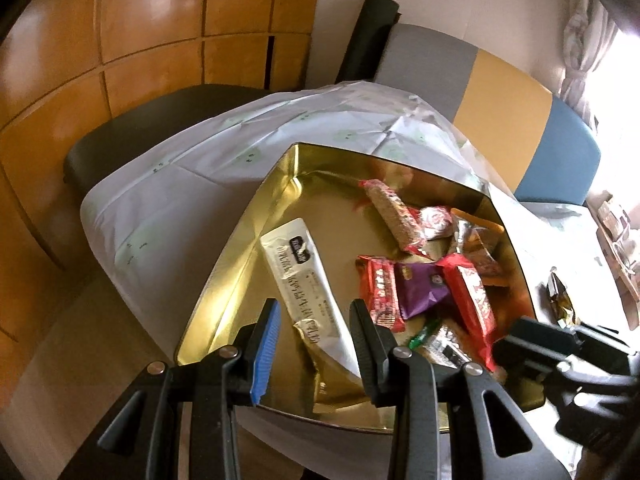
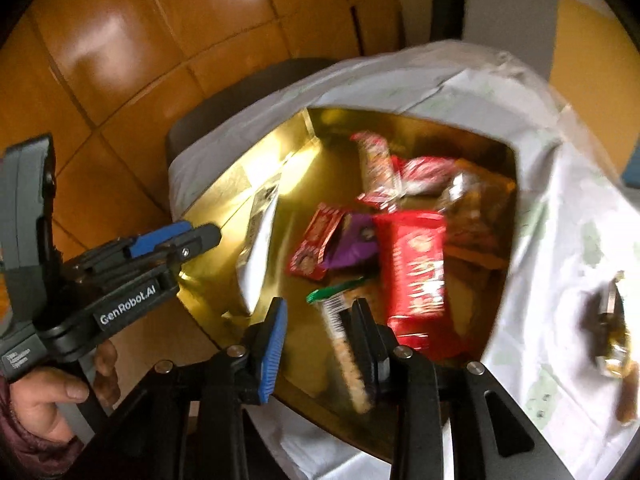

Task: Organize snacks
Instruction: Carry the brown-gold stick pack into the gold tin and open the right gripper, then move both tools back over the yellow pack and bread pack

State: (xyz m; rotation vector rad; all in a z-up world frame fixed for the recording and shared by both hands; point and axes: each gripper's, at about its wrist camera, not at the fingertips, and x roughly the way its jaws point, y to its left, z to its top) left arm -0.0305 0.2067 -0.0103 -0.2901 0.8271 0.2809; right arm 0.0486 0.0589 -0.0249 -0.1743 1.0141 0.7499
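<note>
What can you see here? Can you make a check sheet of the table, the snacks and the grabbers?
Surface: table under a creased white cloth.
Job's things: gold tin on the cloth, holding a long white packet, red packets, a purple packet and a green-tipped bar.
Clutter: one crumpled wrapper lies on the cloth outside the tin.
Grippers: left gripper hangs over the white packet, jaws apart, not touching it. Right gripper has the green-tipped bar between its jaws; the blur hides whether it grips.
Cables: nothing seen.
Surroundings: dark chair, wooden panels, a grey, yellow and blue seat back.
</note>
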